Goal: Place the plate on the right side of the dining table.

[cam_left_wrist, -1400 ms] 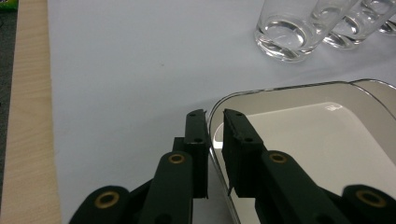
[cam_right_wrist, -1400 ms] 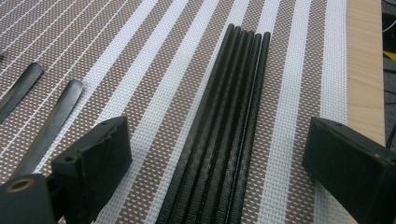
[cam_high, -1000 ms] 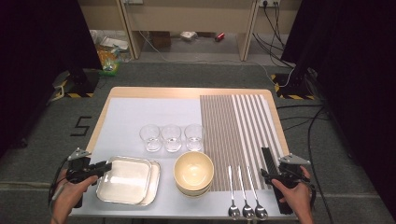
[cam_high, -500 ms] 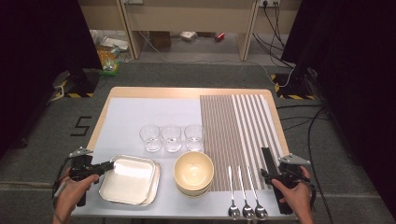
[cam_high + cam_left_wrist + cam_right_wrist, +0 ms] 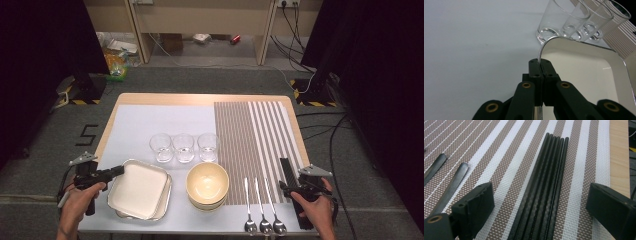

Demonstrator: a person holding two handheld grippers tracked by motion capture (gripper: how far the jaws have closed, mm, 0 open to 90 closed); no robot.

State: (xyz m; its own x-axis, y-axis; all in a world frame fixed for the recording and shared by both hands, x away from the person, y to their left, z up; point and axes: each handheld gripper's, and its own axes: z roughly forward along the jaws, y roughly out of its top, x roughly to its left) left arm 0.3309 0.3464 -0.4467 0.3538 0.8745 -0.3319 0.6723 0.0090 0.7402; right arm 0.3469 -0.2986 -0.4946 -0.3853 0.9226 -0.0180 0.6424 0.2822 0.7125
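Two black jaws of left hand-held gripper (image 5: 541, 72) pinching tray rim (image 5: 541, 50), up close

Square metal tray (image 5: 138, 191) with rounded corners, pale inside, tilted on a second tray (image 5: 162, 207), near-left worktop, left rim pinched, black chopsticks (image 5: 541, 192) bundled on the striped mat
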